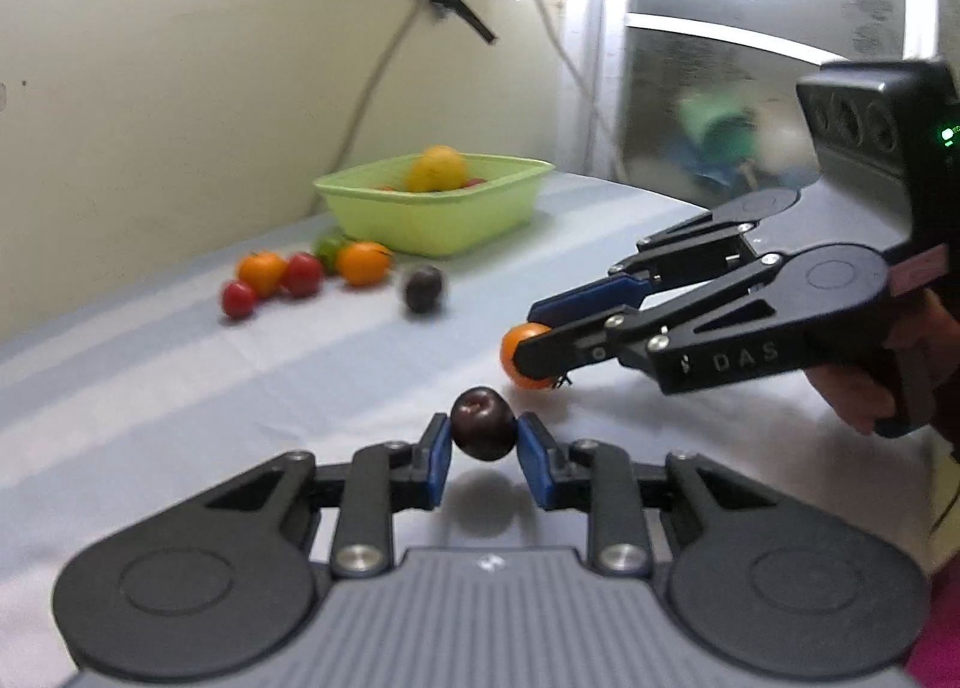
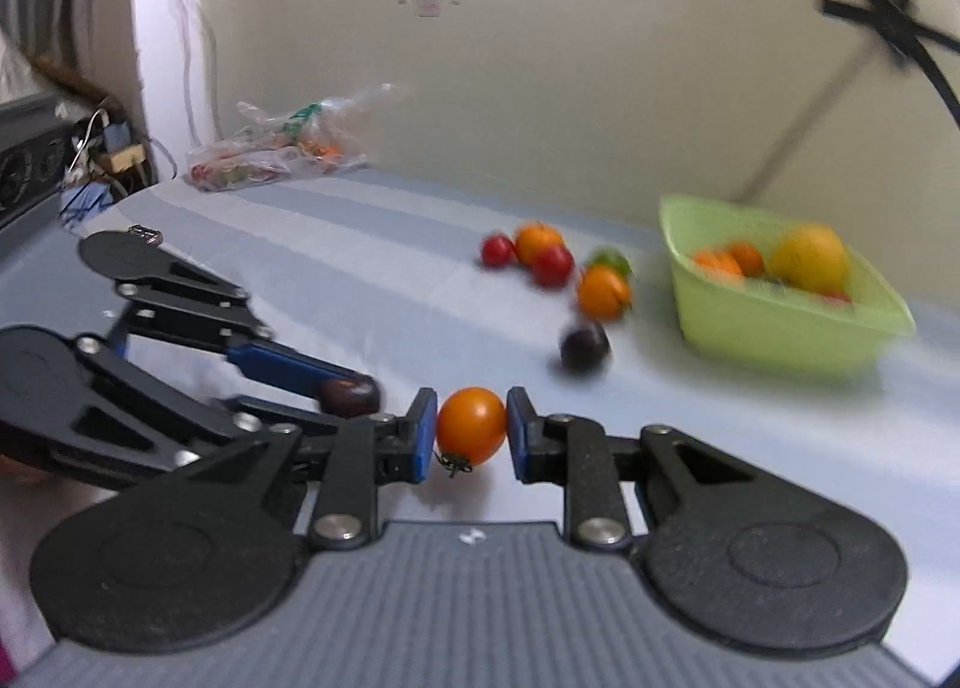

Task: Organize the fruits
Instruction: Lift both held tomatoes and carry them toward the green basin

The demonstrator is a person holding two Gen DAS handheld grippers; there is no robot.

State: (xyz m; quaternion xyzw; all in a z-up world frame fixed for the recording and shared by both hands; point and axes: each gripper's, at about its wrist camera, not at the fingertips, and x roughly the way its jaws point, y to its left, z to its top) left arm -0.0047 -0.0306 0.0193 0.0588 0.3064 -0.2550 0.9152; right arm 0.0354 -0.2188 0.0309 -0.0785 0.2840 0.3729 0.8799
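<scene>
My left gripper (image 1: 483, 442) is shut on a dark purple plum (image 1: 483, 424), held just above the pale blue tablecloth; both show in the right wrist view, the gripper (image 2: 345, 391) and the plum (image 2: 350, 395). My right gripper (image 2: 468, 430) is shut on a small orange tomato (image 2: 471, 425), also seen in the left wrist view (image 1: 525, 355). A green basket (image 1: 432, 208) (image 2: 780, 316) holds a yellow fruit (image 1: 437, 168) and small orange and red ones. Loose fruits lie beside it: red, orange and green ones (image 1: 303, 271) and a second dark plum (image 1: 423, 287) (image 2: 583, 347).
A clear plastic bag (image 2: 276, 153) with produce lies at the far left of the table by the wall. Cables hang down the wall behind the basket. A window (image 1: 768, 27) is at the table's right end.
</scene>
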